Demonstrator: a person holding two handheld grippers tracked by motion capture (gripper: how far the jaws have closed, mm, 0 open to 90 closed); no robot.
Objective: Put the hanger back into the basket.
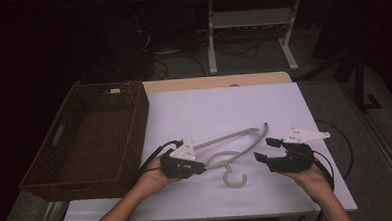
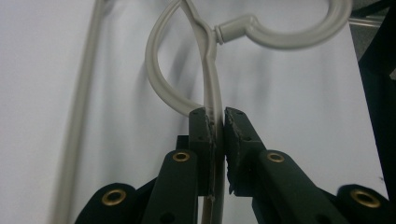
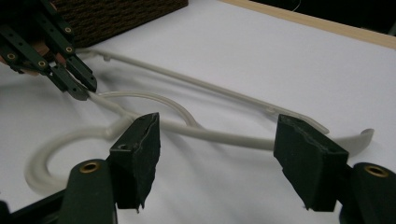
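A beige plastic hanger [image 1: 225, 138] lies on the white sheet, its hook [image 1: 235, 181] pointing toward the near edge. My left gripper [image 1: 202, 166] is shut on one of its arms just left of the neck. In the left gripper view the pads [image 2: 205, 128] pinch that thin arm [image 2: 211, 79], and the hook [image 2: 289, 39] curls off to the upper right. My right gripper [image 1: 265, 149] stands open to the hanger's right. In the right gripper view its jaws [image 3: 219, 144] stand wide apart in front of the other arm [image 3: 224, 136], not pressing it. The left gripper [image 3: 79, 86] shows there at the upper left.
A dark woven basket [image 1: 139, 128] stands empty at the table's left, and its corner [image 3: 116, 14] is also in the right gripper view. The white sheet [image 1: 224, 104] covers the wooden tabletop [image 1: 218, 82]. Cables trail from both grippers toward the near edge.
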